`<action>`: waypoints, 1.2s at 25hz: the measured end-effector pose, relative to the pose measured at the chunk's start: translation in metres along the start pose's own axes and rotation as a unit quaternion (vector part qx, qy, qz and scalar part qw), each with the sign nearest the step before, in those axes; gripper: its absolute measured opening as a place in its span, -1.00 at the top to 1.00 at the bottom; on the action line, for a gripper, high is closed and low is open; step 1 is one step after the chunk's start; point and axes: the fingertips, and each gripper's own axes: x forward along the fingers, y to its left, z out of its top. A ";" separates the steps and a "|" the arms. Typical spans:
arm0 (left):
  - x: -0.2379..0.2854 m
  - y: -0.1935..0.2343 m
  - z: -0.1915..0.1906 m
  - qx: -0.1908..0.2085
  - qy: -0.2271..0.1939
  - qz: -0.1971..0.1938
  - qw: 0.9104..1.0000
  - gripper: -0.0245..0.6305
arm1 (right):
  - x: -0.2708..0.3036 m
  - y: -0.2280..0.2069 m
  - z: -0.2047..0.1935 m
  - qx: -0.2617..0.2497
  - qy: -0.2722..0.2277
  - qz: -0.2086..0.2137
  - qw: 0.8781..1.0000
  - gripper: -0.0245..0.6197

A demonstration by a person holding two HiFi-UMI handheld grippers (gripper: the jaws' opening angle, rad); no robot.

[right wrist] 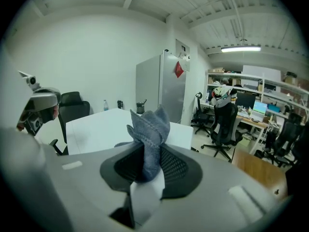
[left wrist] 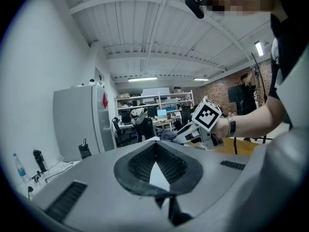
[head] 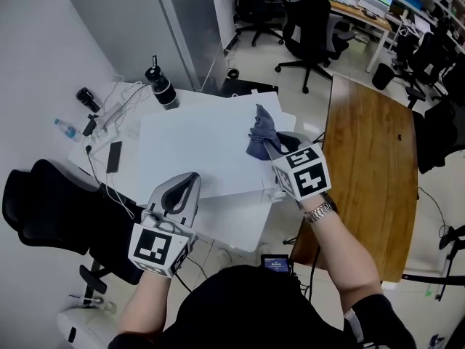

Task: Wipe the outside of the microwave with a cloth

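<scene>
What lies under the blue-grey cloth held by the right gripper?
A bare white top surface. The cloth, pinched in the right gripper, hides the patch directly beneath it, so whether it touches the surface cannot be told.

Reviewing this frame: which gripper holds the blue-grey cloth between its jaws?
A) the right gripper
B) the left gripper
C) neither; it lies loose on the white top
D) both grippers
A: the right gripper pinches the cloth, which is bunched upright between its jaws; the left gripper is shut on nothing.
</scene>
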 end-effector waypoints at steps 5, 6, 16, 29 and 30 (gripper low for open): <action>0.008 -0.013 0.003 0.007 0.005 -0.004 1.000 0.93 | -0.013 -0.026 -0.010 0.013 -0.008 -0.013 1.000 0.61; 0.010 -0.014 0.003 0.008 0.008 -0.004 1.000 0.93 | -0.016 -0.031 -0.011 0.017 -0.011 -0.015 1.000 0.61; 0.018 -0.033 0.007 0.023 0.022 0.003 0.999 0.93 | -0.027 -0.075 -0.040 0.054 -0.023 -0.030 0.998 0.62; 0.023 -0.039 0.003 0.034 0.030 0.034 0.998 0.93 | 0.003 -0.090 -0.094 0.079 -0.001 -0.026 0.997 0.62; 0.023 -0.039 0.002 0.034 0.032 0.034 0.998 0.93 | 0.005 -0.090 -0.097 0.081 -0.002 -0.026 0.996 0.62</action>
